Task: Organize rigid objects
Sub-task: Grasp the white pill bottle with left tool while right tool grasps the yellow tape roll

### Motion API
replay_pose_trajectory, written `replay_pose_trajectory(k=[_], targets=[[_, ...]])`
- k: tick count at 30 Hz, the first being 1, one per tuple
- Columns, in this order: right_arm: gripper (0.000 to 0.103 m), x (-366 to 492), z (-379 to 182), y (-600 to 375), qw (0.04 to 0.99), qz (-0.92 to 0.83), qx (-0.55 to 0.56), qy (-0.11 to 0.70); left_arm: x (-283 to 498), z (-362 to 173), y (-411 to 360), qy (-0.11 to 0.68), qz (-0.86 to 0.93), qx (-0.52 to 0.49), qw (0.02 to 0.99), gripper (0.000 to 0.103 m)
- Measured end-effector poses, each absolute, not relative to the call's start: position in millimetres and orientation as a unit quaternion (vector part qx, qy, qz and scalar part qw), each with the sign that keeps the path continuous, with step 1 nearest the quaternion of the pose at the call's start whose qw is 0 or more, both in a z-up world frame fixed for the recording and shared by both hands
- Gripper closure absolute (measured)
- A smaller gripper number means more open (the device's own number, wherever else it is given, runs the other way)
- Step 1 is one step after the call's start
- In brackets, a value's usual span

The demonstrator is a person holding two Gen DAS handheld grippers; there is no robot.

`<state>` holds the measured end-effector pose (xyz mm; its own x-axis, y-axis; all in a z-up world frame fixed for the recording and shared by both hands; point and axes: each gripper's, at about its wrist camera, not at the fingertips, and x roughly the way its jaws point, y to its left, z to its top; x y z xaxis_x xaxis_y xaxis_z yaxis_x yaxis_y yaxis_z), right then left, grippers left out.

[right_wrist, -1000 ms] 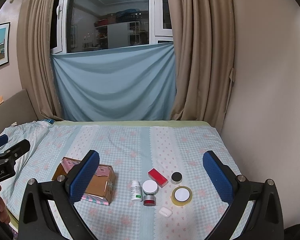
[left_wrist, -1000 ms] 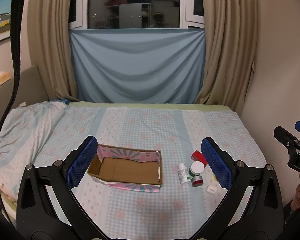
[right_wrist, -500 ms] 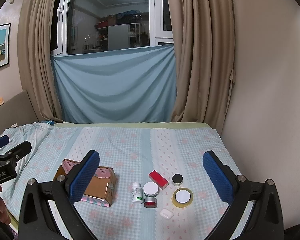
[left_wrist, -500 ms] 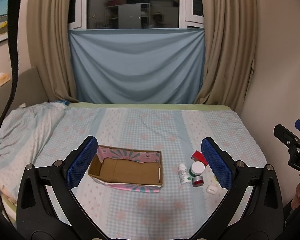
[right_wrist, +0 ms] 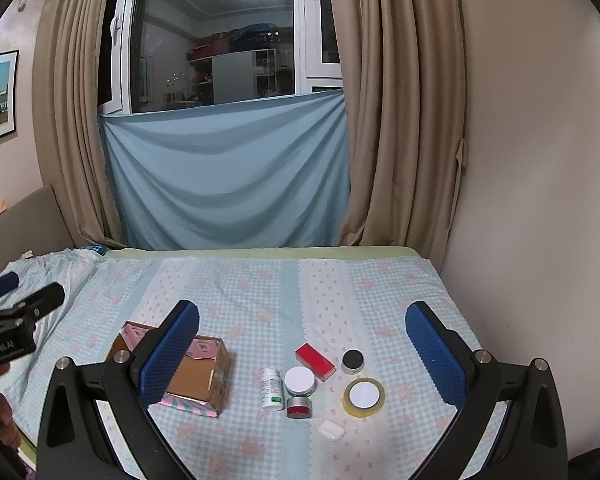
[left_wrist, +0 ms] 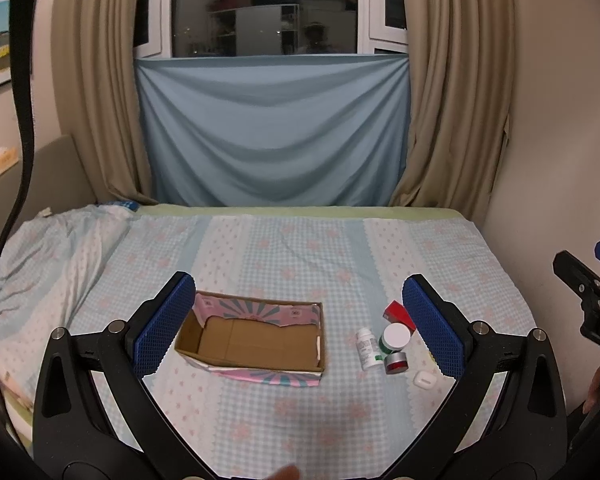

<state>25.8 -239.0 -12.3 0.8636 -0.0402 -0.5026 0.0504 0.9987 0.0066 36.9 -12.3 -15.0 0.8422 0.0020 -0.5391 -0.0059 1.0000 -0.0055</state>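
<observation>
Almost nothing has shifted over the last second: both the left gripper [left_wrist: 298, 332] and right gripper [right_wrist: 302, 350] still hover wide and empty above the bed [right_wrist: 260, 280], the cardboard box [left_wrist: 256, 338] empty, the small items [right_wrist: 300, 380] clustered just right of it, so sorting has yet to begin.
</observation>
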Motion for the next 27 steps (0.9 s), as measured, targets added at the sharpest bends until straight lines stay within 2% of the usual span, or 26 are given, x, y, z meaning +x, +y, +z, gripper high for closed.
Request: replay_pose_trajectory(k=[6, 12, 19, 27], targets=[[0.000, 26.3, -22.0, -260.4, 0.959, -0.039, 0.015, 0.281, 63.2, -30.3, -34.6, 0.312, -0.027, -0.016, 0.950, 0.000], [0.000, 34.5, -58.2, -298.7, 0.945, -0.056, 0.030, 0.320, 86.9, -83.8, -78.3, 0.374, -0.047, -0.028, 0.926, 0.000], [0.000, 57.1, -130.8, -344.9, 0.929, -0.046, 0.050, 0.364, 119.1, -163.9, -127.9, 0.446, -0.043, -0.047, 0.893, 0.000], [0.000, 99.1, -225.9, -364.9, 0.905, -0.016, 0.060, 0.420, 176.0, -256.6, -168.7, 0.519, -0.032, -0.024, 0.854, 0.000]])
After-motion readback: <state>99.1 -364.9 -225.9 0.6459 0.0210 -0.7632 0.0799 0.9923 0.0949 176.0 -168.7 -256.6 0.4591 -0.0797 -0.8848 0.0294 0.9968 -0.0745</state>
